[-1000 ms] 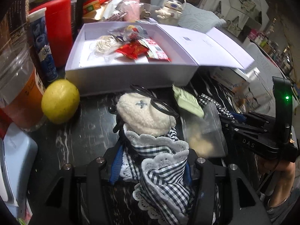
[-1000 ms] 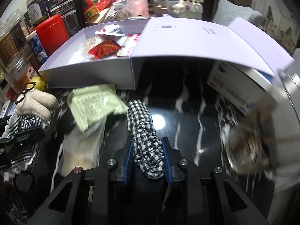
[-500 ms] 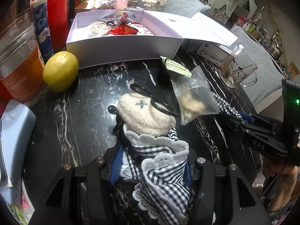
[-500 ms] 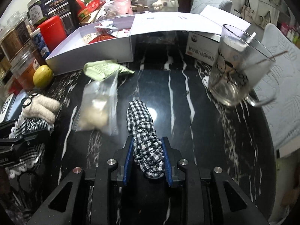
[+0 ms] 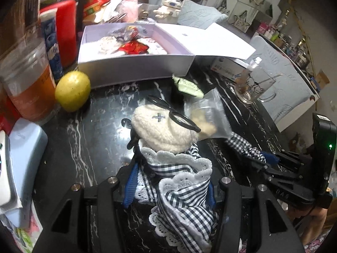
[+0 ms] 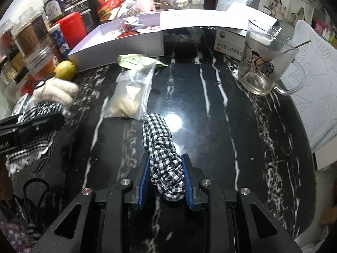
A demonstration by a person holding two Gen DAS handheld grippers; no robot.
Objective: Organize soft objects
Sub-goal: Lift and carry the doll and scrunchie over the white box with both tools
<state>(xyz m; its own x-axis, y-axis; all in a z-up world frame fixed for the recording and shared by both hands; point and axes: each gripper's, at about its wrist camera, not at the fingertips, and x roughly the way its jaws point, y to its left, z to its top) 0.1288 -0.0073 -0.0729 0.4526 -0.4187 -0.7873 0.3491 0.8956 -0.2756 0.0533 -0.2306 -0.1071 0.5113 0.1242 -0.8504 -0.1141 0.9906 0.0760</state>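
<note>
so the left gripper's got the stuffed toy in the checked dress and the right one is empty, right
Not quite. The left gripper does hold the stuffed toy, but the right gripper isn't empty: the right wrist view shows it shut on a checked cloth strip.

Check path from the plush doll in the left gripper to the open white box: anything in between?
Partly. The plush doll has bare table straight ahead to the white box; the zip bag and green packet lie just right of that line, the lemon left.

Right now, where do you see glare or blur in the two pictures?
Right wrist view: a round lamp glare on the black marble table just beyond the checked cloth; edges bend from the fisheye. Left wrist view: the white box and its snacks look smeared.
</note>
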